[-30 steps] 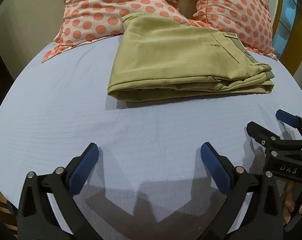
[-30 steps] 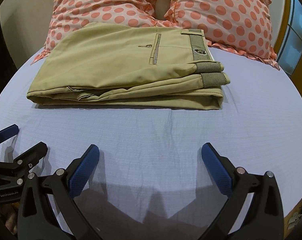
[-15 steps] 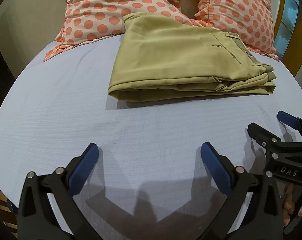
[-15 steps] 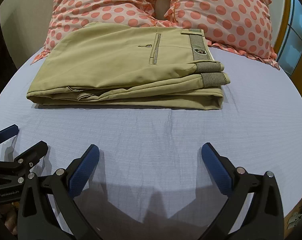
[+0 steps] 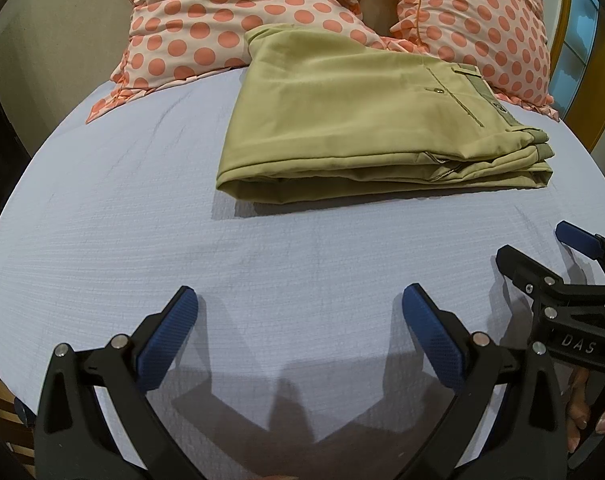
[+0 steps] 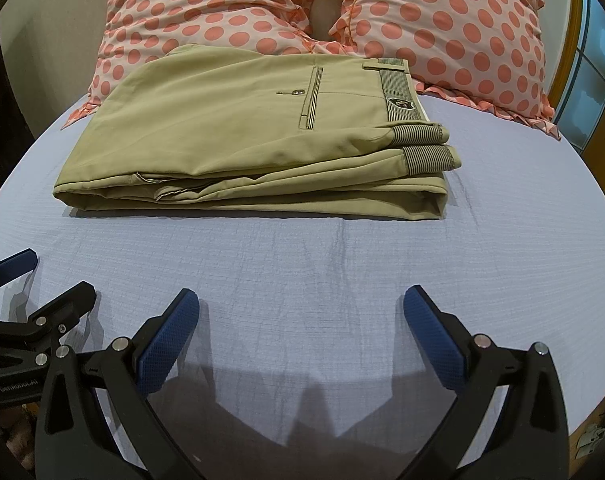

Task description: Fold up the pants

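Note:
Khaki pants [image 5: 362, 120] lie folded in a flat stack on the light blue bed sheet [image 5: 142, 220], the striped waistband to the right; they also show in the right wrist view [image 6: 242, 128]. My left gripper [image 5: 298, 312] is open and empty, low over the sheet in front of the pants. My right gripper [image 6: 302, 312] is open and empty too, beside the left one. Each gripper shows at the edge of the other's view: the right one [image 5: 542, 264] and the left one [image 6: 50, 280].
Two pillows with orange polka dots [image 6: 442, 12] lean at the head of the bed, behind and partly under the pants. A window with a wooden frame [image 6: 590, 60] stands at the right. The bed's front edge is near the grippers.
The left gripper has drifted slightly, so the pants sit a little lower in its view. The right gripper and the pants have not moved.

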Demonstrator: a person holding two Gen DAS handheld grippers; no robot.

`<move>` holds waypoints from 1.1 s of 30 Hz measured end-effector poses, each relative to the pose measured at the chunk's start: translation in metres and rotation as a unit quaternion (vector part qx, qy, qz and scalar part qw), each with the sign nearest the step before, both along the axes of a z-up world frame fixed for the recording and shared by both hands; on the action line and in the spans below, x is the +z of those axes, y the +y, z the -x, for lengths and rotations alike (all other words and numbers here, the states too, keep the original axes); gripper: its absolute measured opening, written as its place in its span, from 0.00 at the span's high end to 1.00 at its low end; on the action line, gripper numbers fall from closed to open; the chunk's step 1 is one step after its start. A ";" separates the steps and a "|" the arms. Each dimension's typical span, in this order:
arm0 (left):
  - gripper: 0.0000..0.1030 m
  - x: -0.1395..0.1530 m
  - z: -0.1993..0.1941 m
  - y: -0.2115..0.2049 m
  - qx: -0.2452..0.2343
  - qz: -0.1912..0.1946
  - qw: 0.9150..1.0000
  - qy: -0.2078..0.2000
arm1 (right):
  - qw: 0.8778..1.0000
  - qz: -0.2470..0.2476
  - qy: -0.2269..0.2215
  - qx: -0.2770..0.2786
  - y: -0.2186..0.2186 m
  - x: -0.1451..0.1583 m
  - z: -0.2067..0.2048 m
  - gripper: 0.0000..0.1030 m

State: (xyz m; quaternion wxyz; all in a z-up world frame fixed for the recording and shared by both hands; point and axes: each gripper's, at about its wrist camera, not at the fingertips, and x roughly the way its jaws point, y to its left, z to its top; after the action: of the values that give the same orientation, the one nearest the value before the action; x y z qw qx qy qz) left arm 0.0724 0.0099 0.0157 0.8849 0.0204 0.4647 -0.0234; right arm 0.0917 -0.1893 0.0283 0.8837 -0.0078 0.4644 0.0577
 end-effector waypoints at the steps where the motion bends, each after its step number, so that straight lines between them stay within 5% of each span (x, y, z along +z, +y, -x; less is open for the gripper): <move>1: 0.02 0.000 0.000 0.000 0.000 0.000 1.000 0.000 | 1.000 0.000 0.000 -0.001 0.000 0.000 0.000 0.01; 33: 0.02 -0.001 0.000 0.000 -0.001 -0.001 1.000 0.004 | 1.000 0.000 0.000 -0.002 0.000 0.000 -0.002 0.01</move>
State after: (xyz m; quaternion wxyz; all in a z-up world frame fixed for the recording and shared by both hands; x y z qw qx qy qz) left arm 0.0726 0.0099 0.0152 0.8831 0.0214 0.4682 -0.0237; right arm 0.0934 -0.1889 0.0283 0.8837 -0.0066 0.4646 0.0558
